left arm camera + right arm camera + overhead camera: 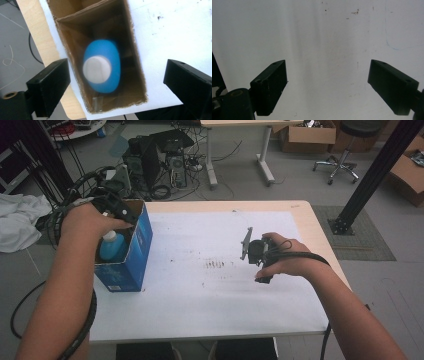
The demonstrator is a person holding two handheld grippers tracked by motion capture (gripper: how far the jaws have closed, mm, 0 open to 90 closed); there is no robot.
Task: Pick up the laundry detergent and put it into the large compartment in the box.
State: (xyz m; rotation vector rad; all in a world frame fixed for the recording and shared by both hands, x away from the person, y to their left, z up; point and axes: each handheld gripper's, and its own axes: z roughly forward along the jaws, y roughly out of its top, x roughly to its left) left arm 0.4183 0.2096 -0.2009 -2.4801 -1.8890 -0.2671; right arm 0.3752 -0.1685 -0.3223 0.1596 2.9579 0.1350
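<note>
A blue bottle with a white cap (101,68) stands upright inside an open blue cardboard box (131,262) at the table's left edge. My left gripper (117,80) hovers above the box, pointing down into it; its jaws stand wide apart on either side of the bottle without touching it. In the high view the bottle (112,245) shows through the box's open top, under my left hand and left gripper (117,212). My right gripper (327,86) is open over the bare white sheet, with nothing between its jaws; it rests at the table's right middle (255,251).
A white sheet (200,285) covers the wooden table (305,215), with small dark specks near its middle. The box has an inner cardboard divider (87,12). Beyond the table are computer towers, cables, a stool, a black post and a white cloth at left.
</note>
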